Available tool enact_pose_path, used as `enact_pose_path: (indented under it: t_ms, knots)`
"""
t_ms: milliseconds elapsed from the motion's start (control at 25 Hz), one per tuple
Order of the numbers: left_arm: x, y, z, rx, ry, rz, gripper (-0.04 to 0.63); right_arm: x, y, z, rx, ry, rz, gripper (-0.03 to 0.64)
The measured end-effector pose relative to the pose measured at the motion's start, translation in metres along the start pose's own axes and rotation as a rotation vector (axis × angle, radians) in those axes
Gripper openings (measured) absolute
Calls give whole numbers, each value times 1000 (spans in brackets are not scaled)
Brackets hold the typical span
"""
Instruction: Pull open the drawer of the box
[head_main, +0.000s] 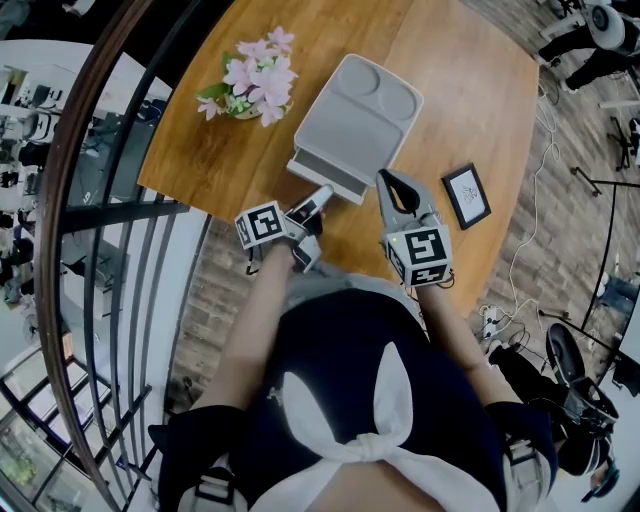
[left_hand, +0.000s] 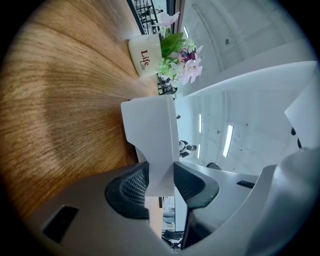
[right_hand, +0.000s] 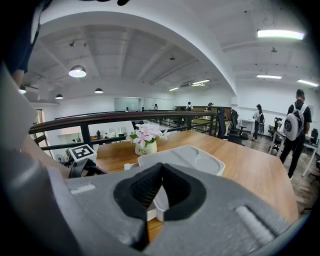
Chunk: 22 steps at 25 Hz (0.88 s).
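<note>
A pale grey box (head_main: 355, 115) lies on the wooden table (head_main: 470, 90), and its drawer (head_main: 325, 180) sticks out a little at the near side. My left gripper (head_main: 320, 197) is at the drawer front. In the left gripper view its jaws (left_hand: 160, 180) are shut on the drawer's white handle tab (left_hand: 152, 135), with a dark pad pressed on each side. My right gripper (head_main: 392, 182) hovers just right of the drawer, beside the box's near corner. Its pads meet at the tips (right_hand: 161, 170) with nothing between them. The box (right_hand: 187, 155) lies just beyond them.
A white pot of pink flowers (head_main: 252, 85) (right_hand: 146, 140) stands left of the box. A small black picture frame (head_main: 466, 195) lies to the right of my right gripper. The table's near edge is right under my grippers, and a dark railing (head_main: 130, 250) runs at the left.
</note>
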<state>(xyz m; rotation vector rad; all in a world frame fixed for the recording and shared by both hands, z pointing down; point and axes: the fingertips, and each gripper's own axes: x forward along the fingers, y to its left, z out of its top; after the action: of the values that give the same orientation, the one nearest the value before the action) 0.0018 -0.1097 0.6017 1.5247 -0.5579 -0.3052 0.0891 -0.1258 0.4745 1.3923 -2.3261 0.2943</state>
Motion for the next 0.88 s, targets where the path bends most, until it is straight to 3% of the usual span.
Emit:
enact_pose_path:
  t_ms: [880]
  knots:
    - [-6, 1, -2, -5, 4, -1, 166, 0, 1, -9, 8, 17, -5, -2]
